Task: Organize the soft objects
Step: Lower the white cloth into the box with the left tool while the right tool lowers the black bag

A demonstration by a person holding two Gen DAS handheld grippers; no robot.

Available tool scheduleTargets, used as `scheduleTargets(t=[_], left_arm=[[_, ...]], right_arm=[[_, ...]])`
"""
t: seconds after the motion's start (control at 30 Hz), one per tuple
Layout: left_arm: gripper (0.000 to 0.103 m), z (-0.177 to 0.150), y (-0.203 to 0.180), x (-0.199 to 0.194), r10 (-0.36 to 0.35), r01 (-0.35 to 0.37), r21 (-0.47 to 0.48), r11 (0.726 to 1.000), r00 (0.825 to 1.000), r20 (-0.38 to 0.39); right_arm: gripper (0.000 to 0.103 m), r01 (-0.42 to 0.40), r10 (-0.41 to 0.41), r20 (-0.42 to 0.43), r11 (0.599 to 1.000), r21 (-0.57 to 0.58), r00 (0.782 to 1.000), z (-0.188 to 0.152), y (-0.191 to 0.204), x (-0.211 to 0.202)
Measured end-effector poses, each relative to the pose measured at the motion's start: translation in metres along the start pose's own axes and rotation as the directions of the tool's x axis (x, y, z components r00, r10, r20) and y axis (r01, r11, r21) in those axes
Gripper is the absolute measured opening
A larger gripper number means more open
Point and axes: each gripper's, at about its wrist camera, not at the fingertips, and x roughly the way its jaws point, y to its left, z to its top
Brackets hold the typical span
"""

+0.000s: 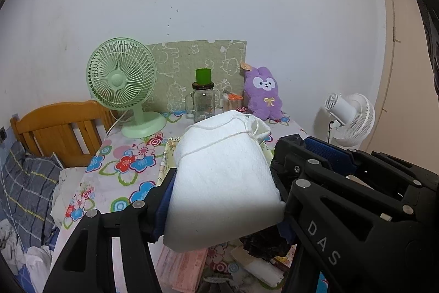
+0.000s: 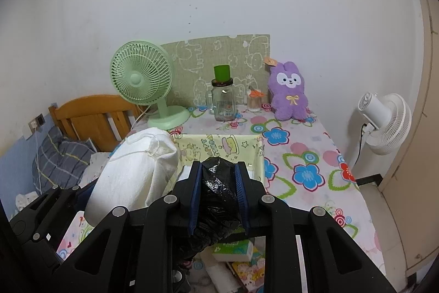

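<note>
My left gripper [image 1: 223,177] is shut on a fat white drawstring bag [image 1: 222,177], held up above the flowered table; the same white bag [image 2: 134,169] shows at the left of the right wrist view. My right gripper [image 2: 219,169] is shut on a crumpled black plastic bag [image 2: 219,191] that hangs between its blue pads [image 2: 196,194]. Just beyond both grippers stands a pale yellow cartoon-print fabric box [image 2: 219,144], open at the top. A purple plush rabbit [image 2: 289,91] sits upright against the wall at the back right of the table.
A green desk fan [image 2: 142,76], a glass jar with a green cup on top [image 2: 223,98] and a small holder [image 2: 253,100] line the back. Tissue packs [image 2: 233,251] and pink cloth [image 1: 183,268] lie near the front edge. A bed [image 1: 30,183] lies left, a white fan [image 2: 384,125] right.
</note>
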Motion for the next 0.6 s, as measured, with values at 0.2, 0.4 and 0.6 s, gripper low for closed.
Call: scheduleTargets(t=[0.2, 0.4, 0.6], left_arm=[[0.065, 0.007, 0.007, 0.014, 0.005, -0.005, -0.010, 1.000, 1.000, -0.003], [0.065, 0.014, 0.011, 0.028, 0.013, -0.013, -0.008, 1.000, 1.000, -0.001], [0.065, 0.018, 0.018, 0.047, 0.015, -0.015, -0.015, 1.000, 1.000, -0.013]], right_arm=[[0.027, -0.003, 0.003, -0.004, 1.000, -0.005, 1.000, 0.009, 0.002, 0.016], [0.027, -0.001, 0.001, -0.006, 1.000, -0.005, 1.000, 0.017, 0.002, 0.035], [0.027, 0.002, -0.002, -0.019, 1.000, -0.007, 1.000, 0.023, 0.003, 0.058]])
